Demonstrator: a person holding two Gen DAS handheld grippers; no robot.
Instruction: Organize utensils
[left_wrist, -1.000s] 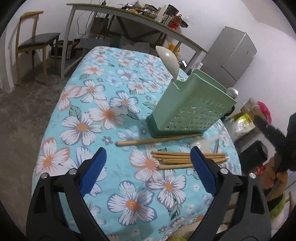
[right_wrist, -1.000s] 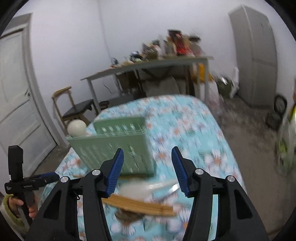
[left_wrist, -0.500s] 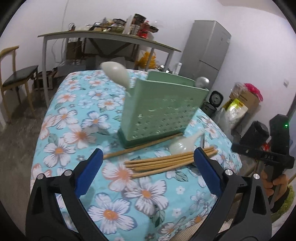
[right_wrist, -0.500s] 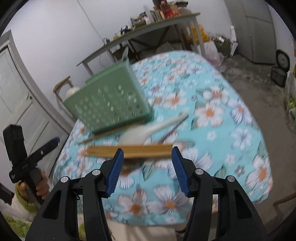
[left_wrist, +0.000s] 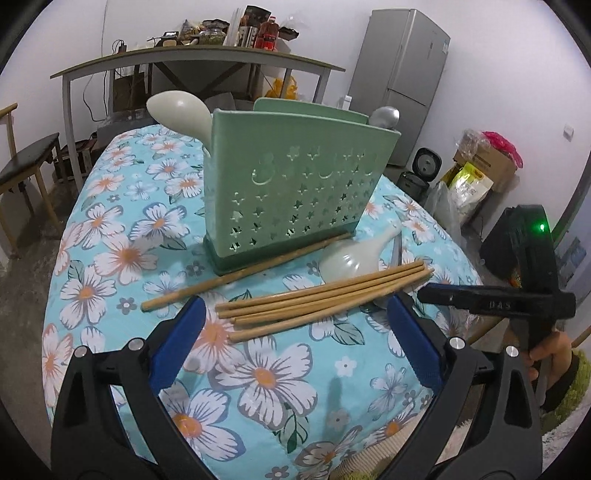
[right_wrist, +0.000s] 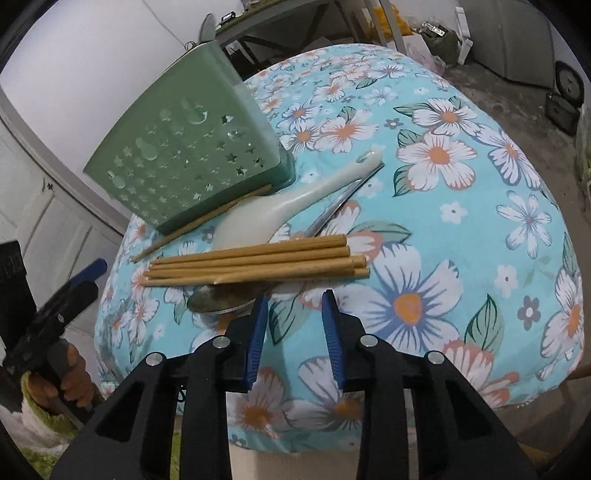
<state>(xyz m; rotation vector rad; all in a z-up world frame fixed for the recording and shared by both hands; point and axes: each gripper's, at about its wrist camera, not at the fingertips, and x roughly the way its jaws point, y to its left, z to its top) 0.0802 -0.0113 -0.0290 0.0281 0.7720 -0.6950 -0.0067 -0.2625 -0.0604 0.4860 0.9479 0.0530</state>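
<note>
Green utensil holder (left_wrist: 295, 184) upright on the floral tablecloth (left_wrist: 110, 221); white spoon (left_wrist: 177, 110) and a metal one (left_wrist: 386, 117) stand in it. Chopstick bundle (right_wrist: 255, 264) lies at the holder's 5 o'clock, over a metal spoon (right_wrist: 221, 299); white ladle spoon (right_wrist: 295, 199) between. Left gripper (left_wrist: 295, 332) spread wide, empty. Right gripper (right_wrist: 293, 321) closing, nothing between its jaws, just short of the bundle.

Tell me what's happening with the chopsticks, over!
Left gripper open, empty. Right gripper closing, nothing between its pads. Chopsticks bundled on the cloth, lying across a metal spoon. Green holder behind.
</note>
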